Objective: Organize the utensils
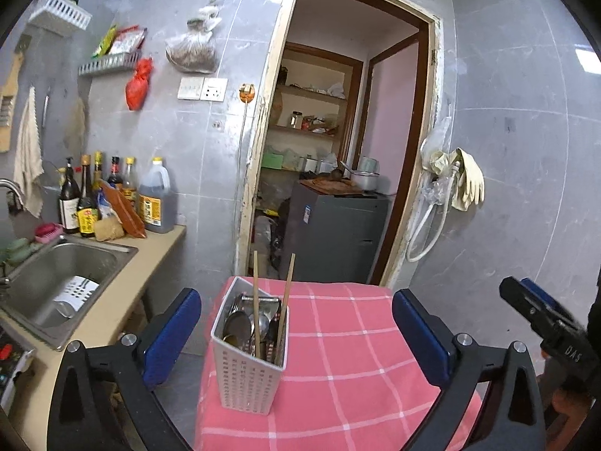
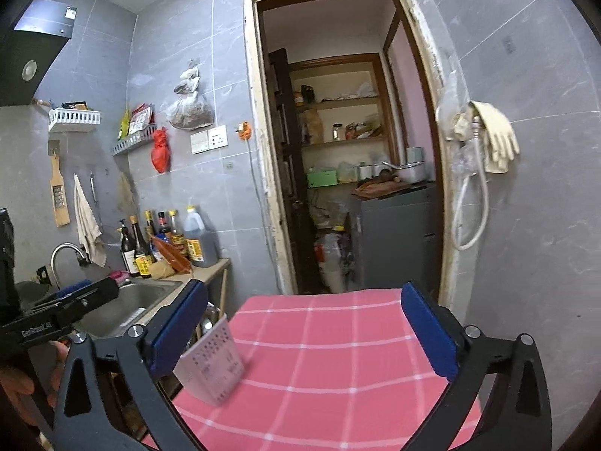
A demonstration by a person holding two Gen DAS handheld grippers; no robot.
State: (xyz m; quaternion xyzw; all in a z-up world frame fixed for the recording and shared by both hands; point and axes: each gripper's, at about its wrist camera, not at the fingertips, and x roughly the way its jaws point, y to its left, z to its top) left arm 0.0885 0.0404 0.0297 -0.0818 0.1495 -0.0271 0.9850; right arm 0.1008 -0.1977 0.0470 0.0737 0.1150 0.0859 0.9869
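A white perforated utensil holder stands upright at the left edge of a table with a pink checked cloth. It holds metal spoons and two wooden chopsticks sticking up. My left gripper is open and empty, its jaws spread wide to either side of the holder and above it. My right gripper is open and empty over the cloth. The holder sits by its left finger, partly hidden behind it. The right gripper also shows in the left wrist view.
A steel sink with a white basket inside is set in the counter at left. Sauce bottles stand at the counter's back. An open doorway with a grey cabinet lies beyond the table. Rubber gloves hang on the right wall.
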